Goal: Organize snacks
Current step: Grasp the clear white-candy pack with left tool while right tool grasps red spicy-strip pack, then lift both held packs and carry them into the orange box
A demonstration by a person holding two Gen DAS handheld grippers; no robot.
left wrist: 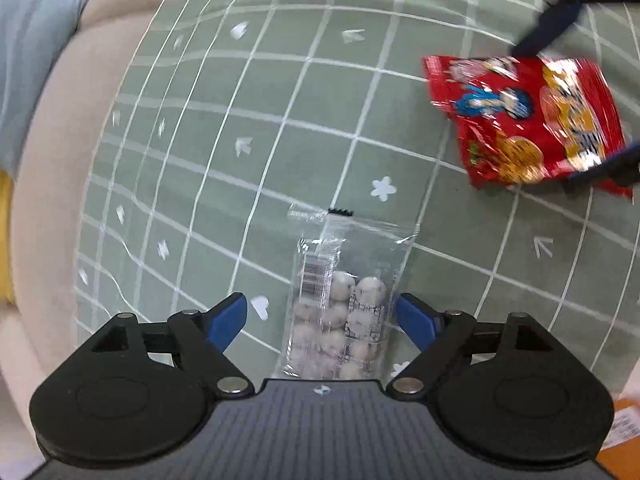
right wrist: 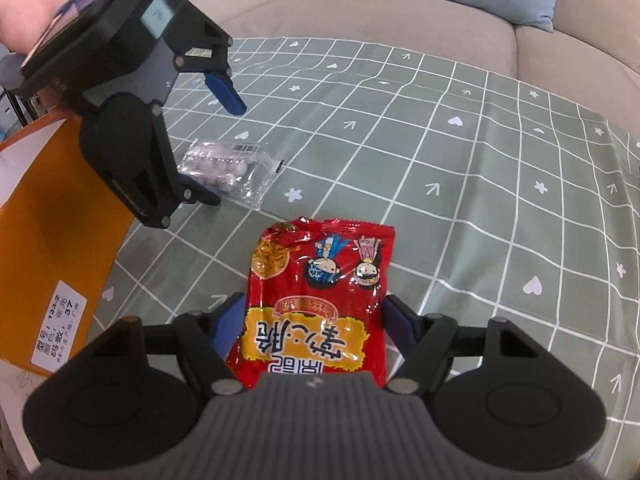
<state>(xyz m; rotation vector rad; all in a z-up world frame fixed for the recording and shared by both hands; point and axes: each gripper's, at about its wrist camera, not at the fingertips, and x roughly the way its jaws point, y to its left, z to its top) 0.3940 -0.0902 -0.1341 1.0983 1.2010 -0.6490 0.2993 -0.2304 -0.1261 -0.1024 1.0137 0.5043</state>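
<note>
A clear packet of pale round candies (left wrist: 340,312) lies on the green checked tablecloth (left wrist: 240,120). My left gripper (left wrist: 322,316) is open, its blue fingers on either side of the packet; the right finger is close to the packet's edge. It also shows in the right wrist view (right wrist: 224,140) over the clear packet (right wrist: 228,168). A red snack bag (right wrist: 320,304) lies between the open blue fingers of my right gripper (right wrist: 312,324); whether the fingers touch it I cannot tell. The red bag (left wrist: 524,120) shows blurred in the left wrist view.
An orange box (right wrist: 52,216) with a white label stands at the table's left edge in the right wrist view. A beige sofa (right wrist: 400,12) with yellow and blue cushions runs behind the table.
</note>
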